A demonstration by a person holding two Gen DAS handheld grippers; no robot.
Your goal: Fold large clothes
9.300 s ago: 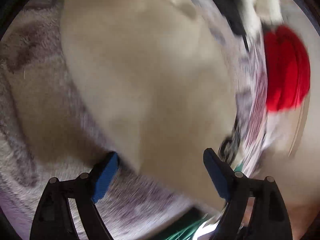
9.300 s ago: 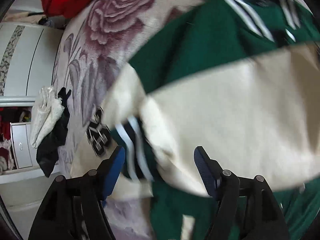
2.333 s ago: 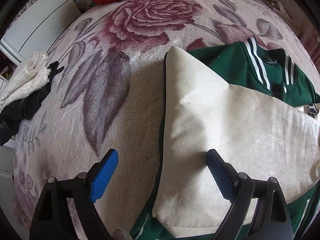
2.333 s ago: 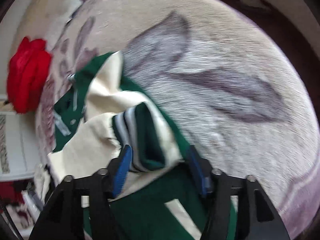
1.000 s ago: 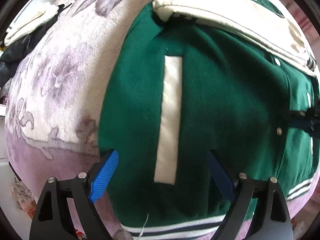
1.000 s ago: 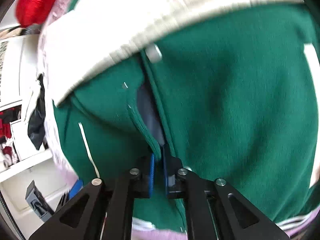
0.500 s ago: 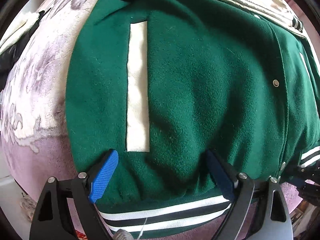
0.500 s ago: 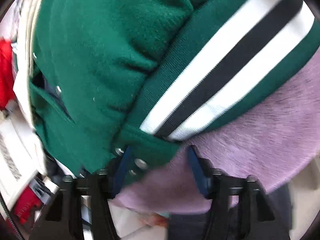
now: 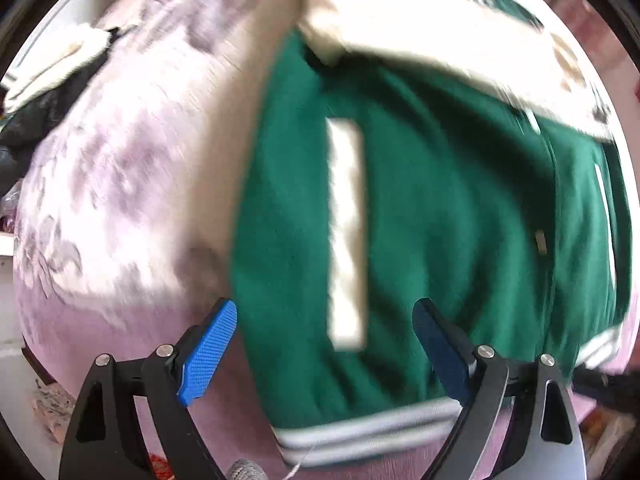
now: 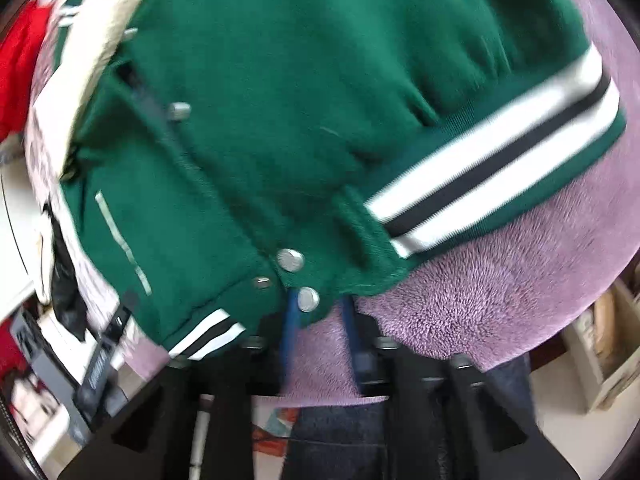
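Observation:
A green varsity jacket with cream sleeves lies on a floral pink blanket. Its white pocket strip runs between my fingers. My left gripper is open and empty above the striped hem. In the right wrist view the jacket shows its snap buttons and striped hem. My right gripper is partly closed around the hem's snap corner; the view is blurred, so the grip is unclear.
A red cloth lies at the bed's far end. Cream and black clothes sit at the blanket's left edge. The bed's front edge is just before me, with floor and a box beyond it.
The left gripper has pulled back and shifted left, so more blanket shows. The right gripper's jaws have narrowed at the hem's snap corner.

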